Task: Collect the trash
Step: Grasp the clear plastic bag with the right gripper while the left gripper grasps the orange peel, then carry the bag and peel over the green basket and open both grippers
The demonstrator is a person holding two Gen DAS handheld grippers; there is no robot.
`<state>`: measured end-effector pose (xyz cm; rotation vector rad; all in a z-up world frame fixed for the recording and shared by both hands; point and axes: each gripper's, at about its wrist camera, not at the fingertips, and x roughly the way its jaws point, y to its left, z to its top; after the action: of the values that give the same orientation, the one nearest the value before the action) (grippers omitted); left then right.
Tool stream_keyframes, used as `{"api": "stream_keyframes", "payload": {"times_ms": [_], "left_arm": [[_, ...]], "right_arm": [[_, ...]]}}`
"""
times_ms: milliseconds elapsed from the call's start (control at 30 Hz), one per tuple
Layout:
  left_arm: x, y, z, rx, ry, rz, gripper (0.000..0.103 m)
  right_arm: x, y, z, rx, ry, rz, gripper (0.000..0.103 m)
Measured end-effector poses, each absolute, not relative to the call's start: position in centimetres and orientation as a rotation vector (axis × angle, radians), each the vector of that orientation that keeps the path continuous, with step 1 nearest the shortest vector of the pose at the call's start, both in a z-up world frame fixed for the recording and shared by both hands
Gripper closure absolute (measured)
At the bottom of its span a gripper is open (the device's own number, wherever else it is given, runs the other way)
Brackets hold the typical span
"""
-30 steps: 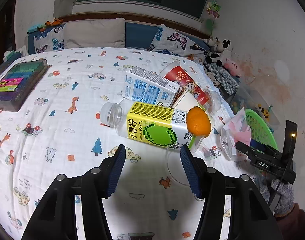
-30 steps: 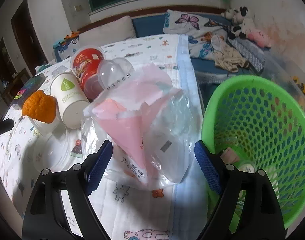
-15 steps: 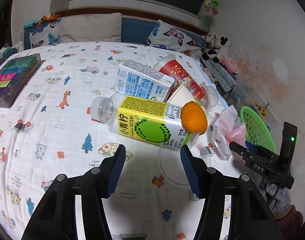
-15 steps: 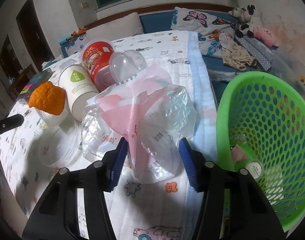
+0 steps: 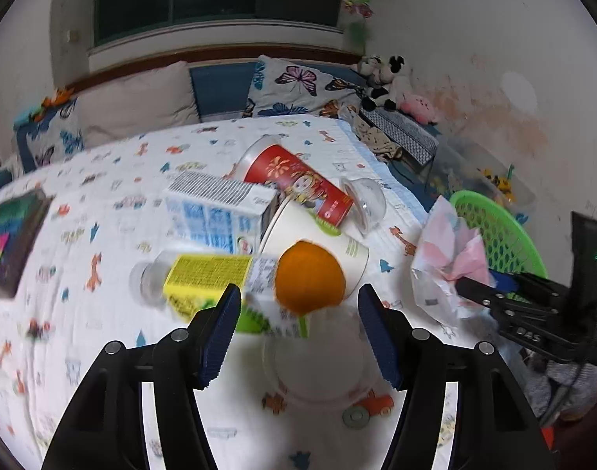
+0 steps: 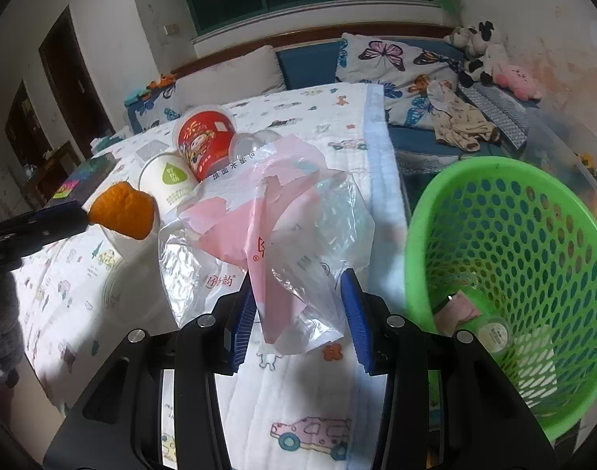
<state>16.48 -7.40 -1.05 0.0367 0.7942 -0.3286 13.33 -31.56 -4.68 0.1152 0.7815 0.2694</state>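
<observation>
My right gripper (image 6: 298, 309) is shut on a crumpled pink and clear plastic bag (image 6: 267, 231), holding it above the bed beside the green mesh basket (image 6: 505, 266). The bag (image 5: 451, 270) and basket (image 5: 494, 227) also show in the left wrist view. My left gripper (image 5: 298, 305) is open, its fingers either side of an orange peel (image 5: 310, 278) that sits on a clear cup. Behind lie a yellow-labelled bottle (image 5: 204, 278), a blue-white carton (image 5: 216, 211), a white paper cup (image 5: 321, 235) and a red noodle cup (image 5: 298, 184).
The trash lies on a bed with an animal-print sheet (image 5: 102, 196). A dark box (image 5: 12, 235) is at the left edge. Pillows (image 5: 294, 86) and plush toys (image 5: 388, 78) are at the back. The basket holds a few small items (image 6: 490, 329).
My right gripper has closed on the plastic bag and lifted it. My left gripper has moved forward, so the orange peel is now between its fingers.
</observation>
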Motion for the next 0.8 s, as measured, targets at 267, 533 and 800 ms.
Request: {"api": "stream_keyframes", "payload": {"times_ms": [267,533,800], "left_arm": [[17.9,-9.1,-1.9,0.113,0.786,-0.334,0.05],[17.8,-9.1,-1.9,0.127,0.754,-0.331,0.07],[16.7,-9.5,-0.5,0.094,0.729,-0.357,0.082]], "right_arm": [[12.8,-32.8,-4.2,0.145,0.771,0.249,0.059],[12.3,-33.5,-3.9,0.169,0.761,0.231,0.059],[11.3,-35.0,-3.2,0.189,0.735,0.193,0.059]]}}
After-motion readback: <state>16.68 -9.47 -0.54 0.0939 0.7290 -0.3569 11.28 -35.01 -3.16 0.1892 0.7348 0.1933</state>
